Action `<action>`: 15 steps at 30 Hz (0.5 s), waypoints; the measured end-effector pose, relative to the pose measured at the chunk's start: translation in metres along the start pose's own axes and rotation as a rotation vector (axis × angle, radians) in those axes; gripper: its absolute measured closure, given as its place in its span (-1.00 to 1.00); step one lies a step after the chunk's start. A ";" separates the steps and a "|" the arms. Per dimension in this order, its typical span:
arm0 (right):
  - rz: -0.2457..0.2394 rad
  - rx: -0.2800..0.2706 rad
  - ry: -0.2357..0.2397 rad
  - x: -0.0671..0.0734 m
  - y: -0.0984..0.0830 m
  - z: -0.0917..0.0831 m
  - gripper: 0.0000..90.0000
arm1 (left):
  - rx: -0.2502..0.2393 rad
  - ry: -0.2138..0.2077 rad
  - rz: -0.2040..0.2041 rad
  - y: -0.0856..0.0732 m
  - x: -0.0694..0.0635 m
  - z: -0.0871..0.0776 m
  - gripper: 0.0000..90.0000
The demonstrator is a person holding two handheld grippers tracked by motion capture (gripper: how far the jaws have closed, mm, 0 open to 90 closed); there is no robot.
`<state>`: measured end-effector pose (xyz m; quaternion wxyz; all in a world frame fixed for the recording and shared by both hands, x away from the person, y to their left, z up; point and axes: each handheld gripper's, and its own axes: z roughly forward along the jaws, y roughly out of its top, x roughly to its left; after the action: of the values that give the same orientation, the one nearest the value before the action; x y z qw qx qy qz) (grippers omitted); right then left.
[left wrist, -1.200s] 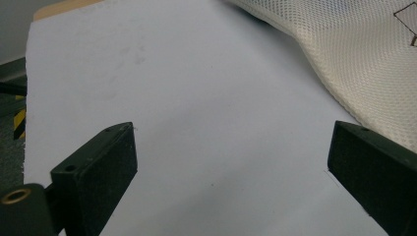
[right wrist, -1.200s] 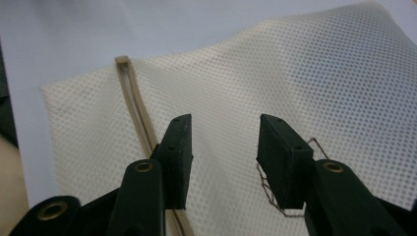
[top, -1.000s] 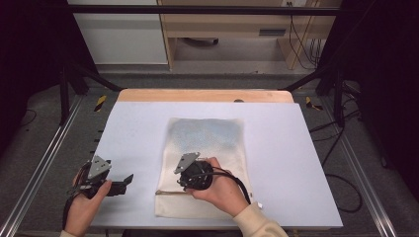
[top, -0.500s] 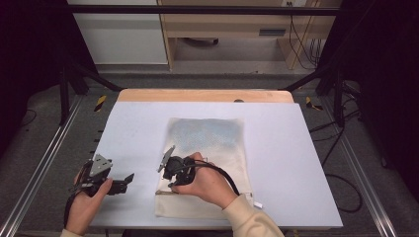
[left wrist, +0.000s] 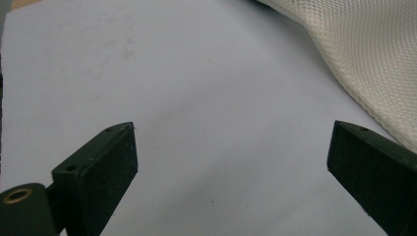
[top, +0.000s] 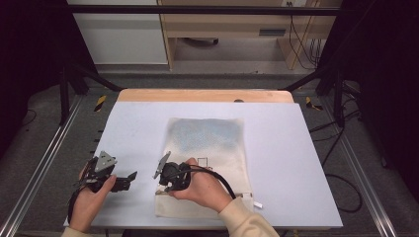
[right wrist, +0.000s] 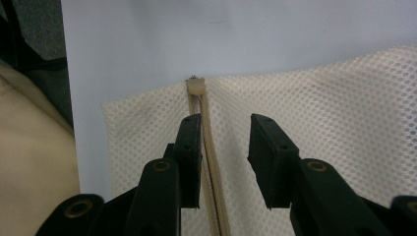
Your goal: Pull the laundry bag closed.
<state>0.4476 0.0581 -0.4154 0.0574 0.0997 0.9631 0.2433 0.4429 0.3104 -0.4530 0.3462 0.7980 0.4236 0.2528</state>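
A cream mesh bag (top: pixel 207 143) lies flat on the white table (top: pixel 296 163), with a bluish patch showing through its far half. My right gripper (top: pixel 162 183) is low over the bag's near left corner, pointing left. In the right gripper view its jaws (right wrist: pixel 225 142) stand a little apart astride the bag's zipper (right wrist: pixel 210 162), which runs close to the left jaw and ends at a small stop (right wrist: pixel 195 87). My left gripper (top: pixel 129 177) rests to the left of the bag, open wide (left wrist: pixel 231 162) over bare table, with the mesh edge (left wrist: pixel 364 59) at its right.
A white tag (top: pixel 257 204) pokes out at the bag's near right corner. The right gripper's black cable (top: pixel 225 181) loops across the bag. A wooden strip (top: pixel 205 95) borders the table's far edge, and metal rails (top: pixel 44 168) run along both sides.
My right gripper has slid left along the bag's near edge to its left corner. The left gripper has barely moved.
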 end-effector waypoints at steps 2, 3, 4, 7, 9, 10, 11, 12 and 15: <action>-0.006 -0.006 -0.002 0.000 0.002 0.003 0.51 | 0.001 -0.002 -0.004 0.000 0.000 0.000 -0.89; -0.010 -0.007 0.005 0.000 0.003 0.004 0.53 | -0.001 -0.004 -0.009 0.000 0.000 0.000 -0.89; -0.008 -0.012 0.012 0.002 0.005 0.005 0.54 | 0.000 -0.005 -0.008 -0.001 0.000 0.000 -0.89; -0.027 -0.011 0.030 0.005 0.009 0.012 0.54 | 0.011 -0.006 -0.002 -0.001 -0.001 -0.001 -0.89; -0.029 -0.006 0.047 0.006 0.012 0.017 0.55 | 0.004 -0.009 -0.007 0.000 -0.001 -0.002 -0.89; -0.032 -0.002 0.050 0.006 0.013 0.020 0.55 | 0.000 -0.012 -0.009 0.000 -0.001 -0.003 -0.89; -0.033 -0.001 0.055 0.006 0.015 0.023 0.55 | -0.001 -0.014 -0.010 0.000 -0.001 -0.003 -0.89; -0.033 0.002 0.070 0.006 0.017 0.028 0.56 | -0.004 -0.015 -0.012 0.000 -0.001 -0.004 -0.89; -0.034 0.012 0.070 0.005 0.020 0.032 0.56 | -0.004 -0.028 -0.020 -0.001 -0.001 -0.004 -0.89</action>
<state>0.4508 0.0909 -0.4344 0.0270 0.0752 0.9676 0.2396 0.4397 0.3113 -0.4510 0.3561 0.7966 0.4263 0.2387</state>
